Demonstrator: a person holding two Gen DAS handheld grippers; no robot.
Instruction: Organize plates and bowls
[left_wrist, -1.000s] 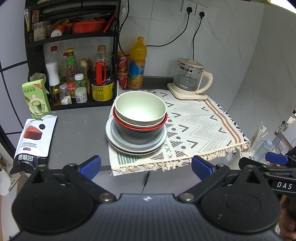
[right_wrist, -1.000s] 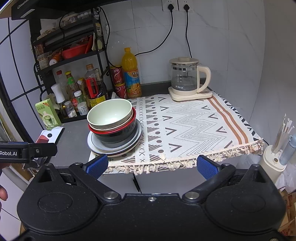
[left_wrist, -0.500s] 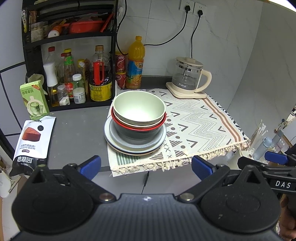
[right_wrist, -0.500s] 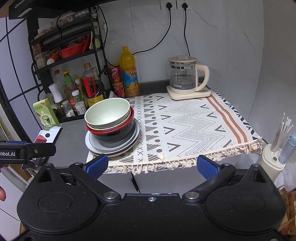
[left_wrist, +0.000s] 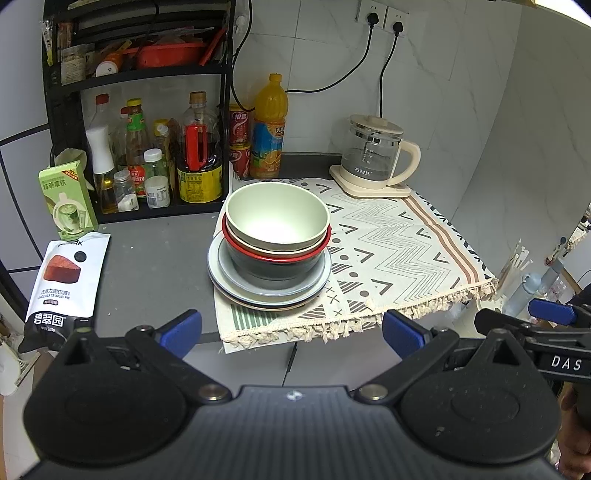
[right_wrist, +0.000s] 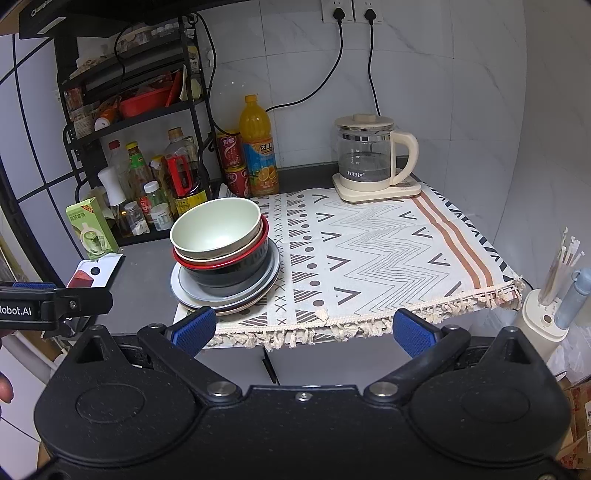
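A stack of bowls (left_wrist: 277, 236) nested on plates (left_wrist: 267, 291) is seen at the left edge of a patterned mat (left_wrist: 399, 251). The stack stands upright, rims up, with no long axis. It lies ahead of the left gripper (left_wrist: 291, 328), seemingly nearer, and ahead-left of the right gripper (right_wrist: 303, 326). Both grippers are spread wide, holding nothing.

Walls: white marbled tiles (right_wrist: 443, 92), two sockets (right_wrist: 352, 9).
Counter: dark grey (left_wrist: 155, 258).
Shelf: black rack (left_wrist: 62, 88) stood left.
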